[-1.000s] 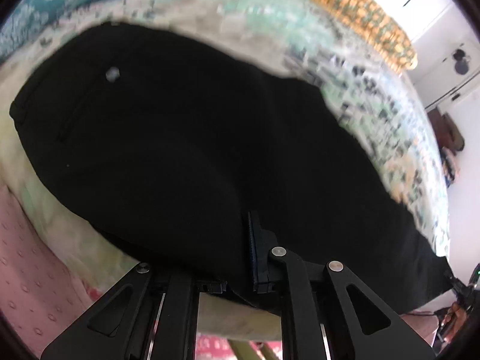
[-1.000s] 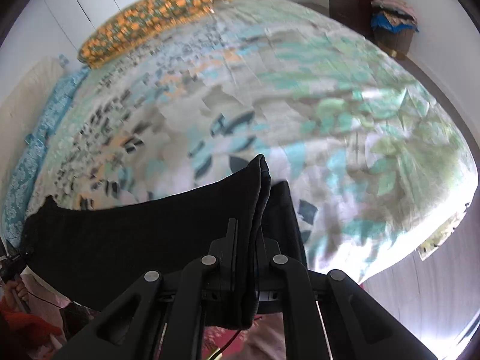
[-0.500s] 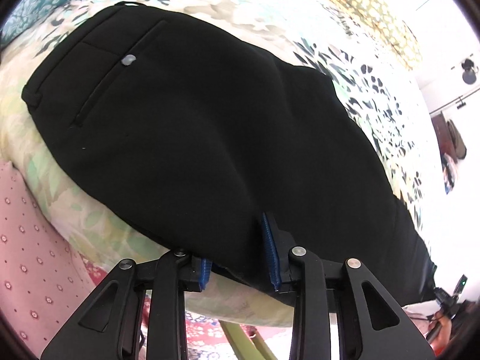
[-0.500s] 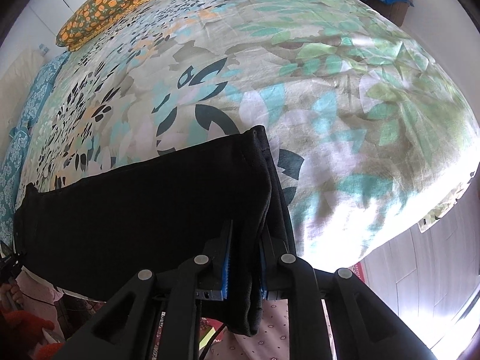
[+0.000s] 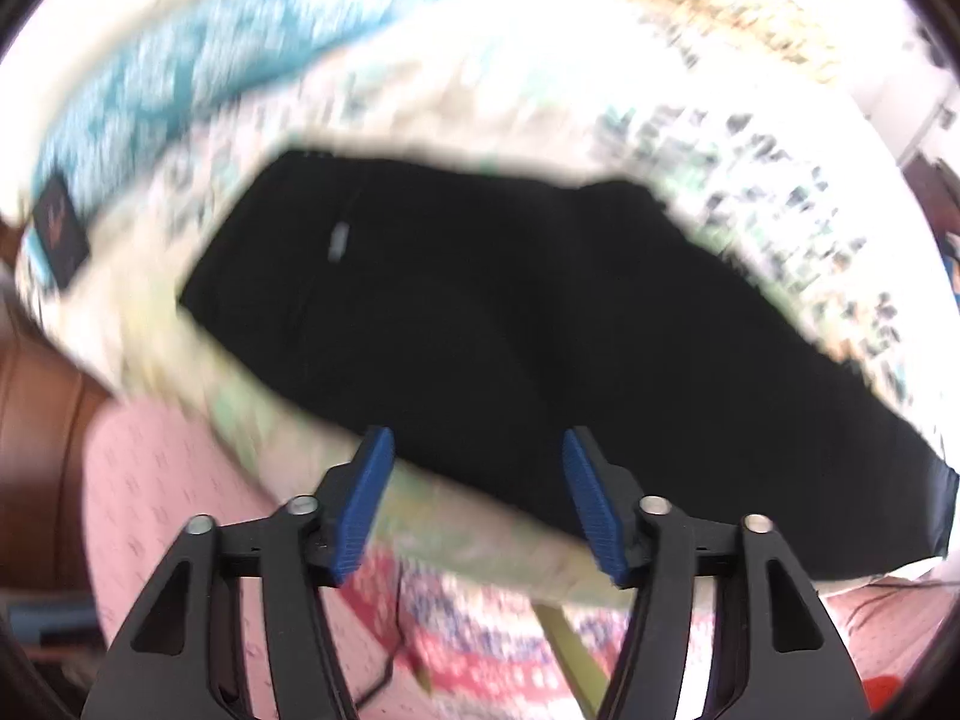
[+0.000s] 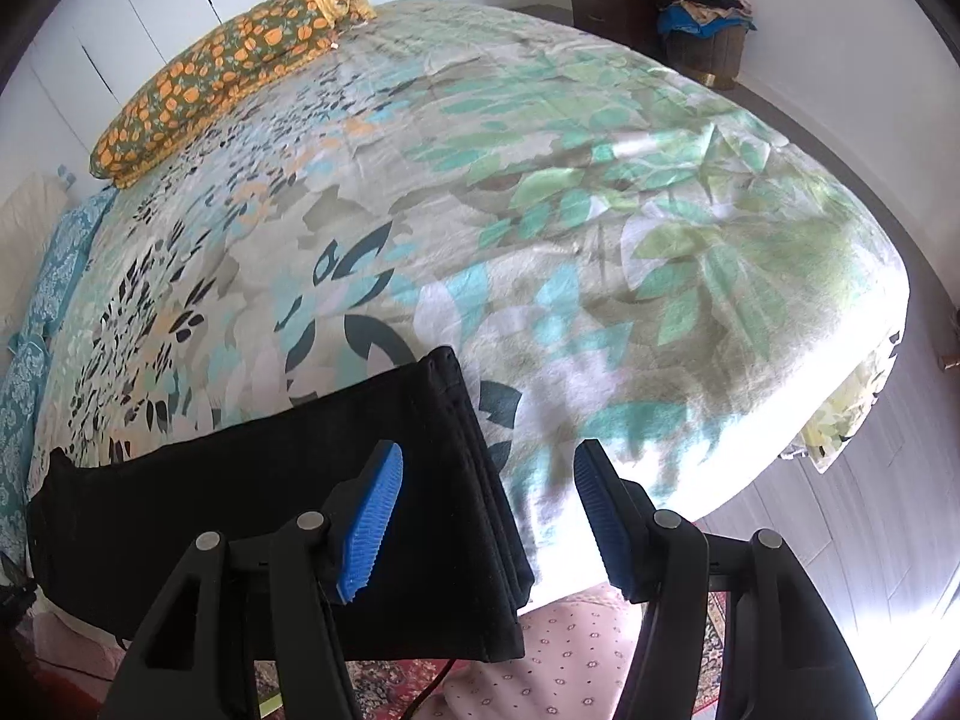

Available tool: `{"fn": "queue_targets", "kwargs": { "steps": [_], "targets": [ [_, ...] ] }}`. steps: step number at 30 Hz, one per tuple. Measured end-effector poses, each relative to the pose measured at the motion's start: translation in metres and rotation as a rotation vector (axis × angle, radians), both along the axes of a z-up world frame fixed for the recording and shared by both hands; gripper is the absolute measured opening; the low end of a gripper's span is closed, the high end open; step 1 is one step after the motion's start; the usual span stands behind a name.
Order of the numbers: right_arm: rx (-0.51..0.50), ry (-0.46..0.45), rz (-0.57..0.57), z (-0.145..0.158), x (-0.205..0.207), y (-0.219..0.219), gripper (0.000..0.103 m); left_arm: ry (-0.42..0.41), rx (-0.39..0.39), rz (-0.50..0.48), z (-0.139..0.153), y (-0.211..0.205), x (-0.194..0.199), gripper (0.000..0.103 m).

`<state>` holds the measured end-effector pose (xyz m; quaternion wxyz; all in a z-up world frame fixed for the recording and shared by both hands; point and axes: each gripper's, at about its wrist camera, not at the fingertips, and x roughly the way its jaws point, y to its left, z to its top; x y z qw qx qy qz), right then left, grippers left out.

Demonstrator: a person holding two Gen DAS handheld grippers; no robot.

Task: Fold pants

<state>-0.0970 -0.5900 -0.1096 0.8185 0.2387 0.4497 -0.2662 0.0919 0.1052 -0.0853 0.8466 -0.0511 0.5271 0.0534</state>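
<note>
Black pants [image 5: 510, 324] lie flat along the near edge of the bed, folded lengthwise, legs stacked. The waist end with a back pocket and a button [image 5: 339, 237] shows in the blurred left wrist view. The hem end [image 6: 468, 438] shows in the right wrist view, its corner hanging over the bed edge. My left gripper [image 5: 477, 501] is open and empty, just off the pants' near edge. My right gripper [image 6: 486, 510] is open and empty, just above the hem end.
The bed [image 6: 600, 192] has a floral green and teal cover. An orange patterned pillow [image 6: 228, 66] lies at the far side. A basket of clothes [image 6: 708, 18] and a dresser stand by the wall. A pink cloth [image 5: 168, 510] and a rug lie below.
Both grippers opened and let go of the pants, which now rest on the bed. Both have drawn back; the left one is still moving, its view blurred.
</note>
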Motion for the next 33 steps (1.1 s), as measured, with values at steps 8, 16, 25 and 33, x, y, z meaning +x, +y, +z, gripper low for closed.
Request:
{"fn": "queue_targets", "kwargs": {
  "steps": [8,16,25,33],
  "targets": [
    [0.210,0.074,0.198,-0.028,0.026,-0.023,0.070,-0.150,-0.015,-0.225,-0.004,-0.044,0.056,0.089],
    [0.235,0.159,0.353,-0.060,0.049,-0.018,0.058,-0.045,-0.045,-0.166,-0.043,-0.041,0.058,0.075],
    [0.451,-0.002,0.281,-0.030,0.045,-0.010,0.014,-0.072,-0.056,-0.103,-0.042,-0.023,0.052,0.076],
    [0.740,-0.383,0.408,0.022,0.078,0.107,0.013,-0.099,-0.098,-0.092,-0.045,-0.020,0.053,0.077]
  ]
}}
